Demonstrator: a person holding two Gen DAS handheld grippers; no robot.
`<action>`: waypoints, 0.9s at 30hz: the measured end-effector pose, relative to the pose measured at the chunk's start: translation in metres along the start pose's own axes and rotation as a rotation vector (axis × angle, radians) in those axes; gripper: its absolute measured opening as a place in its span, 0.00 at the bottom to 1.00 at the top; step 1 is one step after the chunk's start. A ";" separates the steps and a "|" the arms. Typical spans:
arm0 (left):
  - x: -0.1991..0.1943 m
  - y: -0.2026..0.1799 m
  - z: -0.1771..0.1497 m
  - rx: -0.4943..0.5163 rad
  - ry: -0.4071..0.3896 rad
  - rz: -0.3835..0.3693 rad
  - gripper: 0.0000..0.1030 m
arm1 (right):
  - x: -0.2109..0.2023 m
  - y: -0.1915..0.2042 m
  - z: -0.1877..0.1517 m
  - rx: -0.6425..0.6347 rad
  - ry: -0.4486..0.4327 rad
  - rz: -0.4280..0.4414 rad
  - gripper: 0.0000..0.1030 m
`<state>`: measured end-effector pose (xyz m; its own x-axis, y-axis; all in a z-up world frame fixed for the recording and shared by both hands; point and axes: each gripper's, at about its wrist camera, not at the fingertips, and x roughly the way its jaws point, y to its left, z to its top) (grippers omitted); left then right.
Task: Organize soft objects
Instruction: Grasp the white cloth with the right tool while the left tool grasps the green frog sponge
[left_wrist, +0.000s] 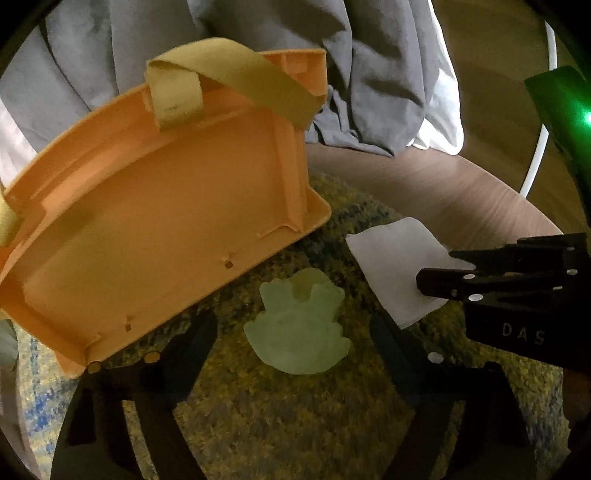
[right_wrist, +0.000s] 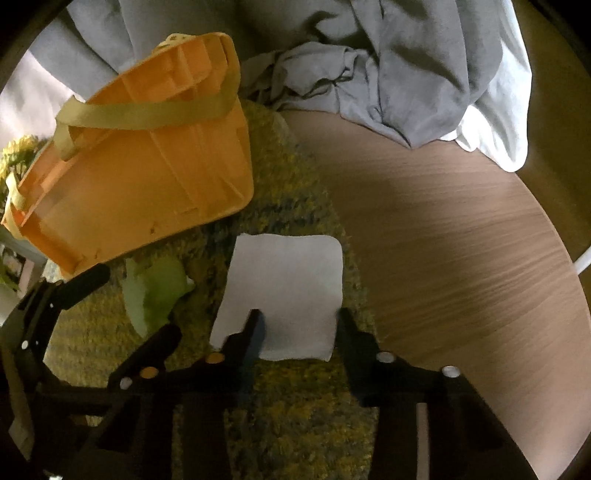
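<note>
A pale green soft toy (left_wrist: 295, 328) lies on the shaggy yellow-green rug (left_wrist: 280, 424). My left gripper (left_wrist: 291, 332) is open, one finger on each side of the toy, neither pad touching it. A flat white square cloth (right_wrist: 284, 280) lies on the rug just to the right. My right gripper (right_wrist: 300, 319) stands over the cloth's near edge, jaws a little apart. The cloth shows flat and unpinched between them. An orange plastic basket (left_wrist: 155, 229) with yellow strap handles (left_wrist: 236, 74) sits tilted at the left. The left wrist view shows the right gripper (left_wrist: 436, 269) reaching in from the right.
Crumpled grey bedding (right_wrist: 388, 74) hangs down behind the rug and basket. Bare wood floor (right_wrist: 461, 240) lies to the right of the rug. A white curved tube (left_wrist: 539, 147) and a green-lit dark object (left_wrist: 561, 110) are at the far right.
</note>
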<state>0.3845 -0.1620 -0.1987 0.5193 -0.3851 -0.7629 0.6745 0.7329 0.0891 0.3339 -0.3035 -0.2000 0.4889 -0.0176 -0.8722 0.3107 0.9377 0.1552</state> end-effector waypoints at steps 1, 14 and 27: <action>0.002 -0.001 0.001 -0.001 0.001 -0.004 0.79 | 0.001 0.000 0.000 0.000 0.001 0.005 0.32; -0.002 0.000 0.005 -0.033 0.015 -0.011 0.54 | -0.010 0.002 -0.003 0.009 -0.032 0.018 0.09; -0.042 0.007 0.014 -0.082 -0.063 -0.013 0.53 | -0.047 0.014 0.000 0.012 -0.110 0.035 0.09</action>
<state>0.3744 -0.1487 -0.1576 0.5445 -0.4276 -0.7216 0.6378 0.7698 0.0251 0.3150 -0.2897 -0.1570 0.5858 -0.0233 -0.8101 0.3013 0.9342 0.1910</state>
